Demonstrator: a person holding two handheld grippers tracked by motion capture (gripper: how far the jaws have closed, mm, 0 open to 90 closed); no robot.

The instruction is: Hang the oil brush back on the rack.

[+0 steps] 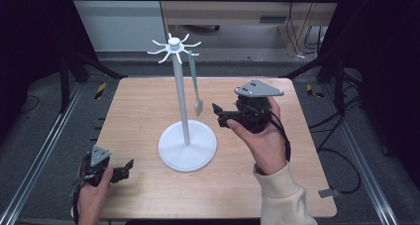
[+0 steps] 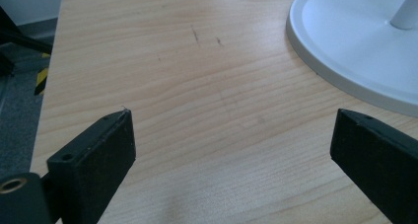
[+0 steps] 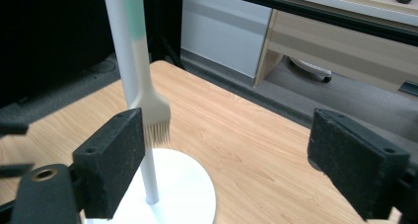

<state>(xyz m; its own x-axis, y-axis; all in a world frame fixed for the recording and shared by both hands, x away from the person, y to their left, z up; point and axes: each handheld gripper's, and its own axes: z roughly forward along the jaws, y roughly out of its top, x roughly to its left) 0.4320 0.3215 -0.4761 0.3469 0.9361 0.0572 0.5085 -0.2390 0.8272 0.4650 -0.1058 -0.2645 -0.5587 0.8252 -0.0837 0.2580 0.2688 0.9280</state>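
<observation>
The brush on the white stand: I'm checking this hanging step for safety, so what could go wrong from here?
1. The brush hangs from one thin hook of the stand, and the open right claw is close beside it; a careless pull-back could knock it off.
2. In the right gripper view one claw finger sits near the stand's pole; a bump might rock the stand.

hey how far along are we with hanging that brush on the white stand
Done: the brush hangs from a hook at the top of the white stand, bristles down, clear of the table. In hand: nothing; the right gripper sits open beside the brush, and the left gripper is open near the table's edge. Left: probably just backing the right gripper away.
</observation>
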